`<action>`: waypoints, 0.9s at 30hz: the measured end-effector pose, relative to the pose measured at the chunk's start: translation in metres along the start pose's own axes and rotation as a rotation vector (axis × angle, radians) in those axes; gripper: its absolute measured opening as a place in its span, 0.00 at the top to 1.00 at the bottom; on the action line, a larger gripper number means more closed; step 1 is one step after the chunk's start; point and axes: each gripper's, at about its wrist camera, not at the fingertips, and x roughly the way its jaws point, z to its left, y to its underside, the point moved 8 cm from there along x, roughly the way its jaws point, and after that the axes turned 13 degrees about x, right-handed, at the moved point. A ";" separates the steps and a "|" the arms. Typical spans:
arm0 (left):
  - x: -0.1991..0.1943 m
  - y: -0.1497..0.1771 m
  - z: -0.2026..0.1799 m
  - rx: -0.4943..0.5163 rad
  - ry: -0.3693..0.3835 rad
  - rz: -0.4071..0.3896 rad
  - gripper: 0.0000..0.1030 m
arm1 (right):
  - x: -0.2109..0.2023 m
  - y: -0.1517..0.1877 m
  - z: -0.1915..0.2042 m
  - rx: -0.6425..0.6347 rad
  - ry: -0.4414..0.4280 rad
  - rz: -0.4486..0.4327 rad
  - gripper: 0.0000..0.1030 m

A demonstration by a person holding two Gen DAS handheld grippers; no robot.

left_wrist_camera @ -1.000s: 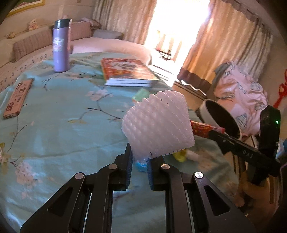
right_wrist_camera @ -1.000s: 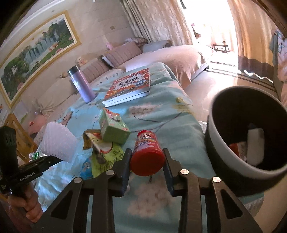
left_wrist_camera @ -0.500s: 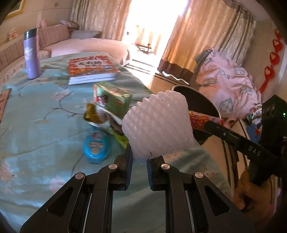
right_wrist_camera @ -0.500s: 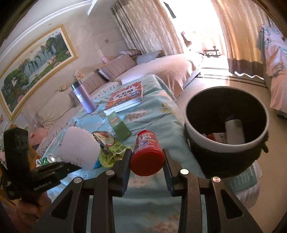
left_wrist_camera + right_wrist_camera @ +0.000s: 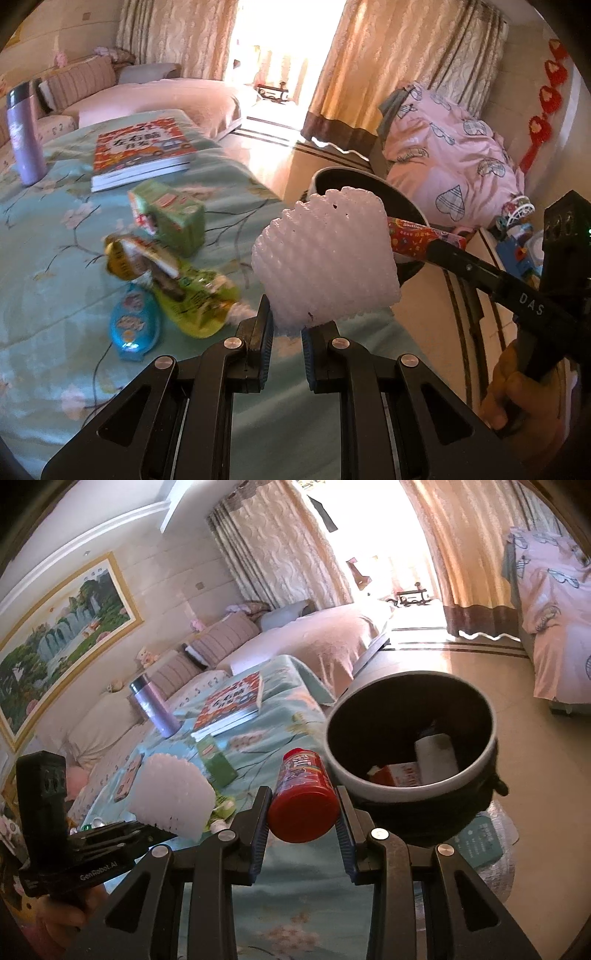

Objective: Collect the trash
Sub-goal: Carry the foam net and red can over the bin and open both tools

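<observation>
Foam netting (image 5: 327,258), white, honeycomb-textured, crumpled, pinched at its lower edge in left gripper (image 5: 287,334), raised over table edge. Red-capped candy tube (image 5: 303,799), printed label, clamped crosswise in right gripper (image 5: 302,821), just short of dark bin (image 5: 406,786). Inside bin: red carton, white roll. On blue floral cloth (image 5: 55,295): green carton (image 5: 170,218), wrappers (image 5: 192,295), book (image 5: 140,151), purple flask (image 5: 24,133). Nothing between tube and bin rim.

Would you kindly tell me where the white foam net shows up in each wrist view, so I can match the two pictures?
Left wrist: the white foam net sits at centre, gripped by the left gripper.
Right wrist: the net is at lower left, beyond the red tube.
Shared landmark: the dark bin beside the table.
</observation>
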 end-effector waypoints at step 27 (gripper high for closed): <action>0.074 -0.078 -0.067 0.143 0.054 0.068 0.87 | 0.004 -0.055 -0.076 0.067 0.081 -0.037 0.67</action>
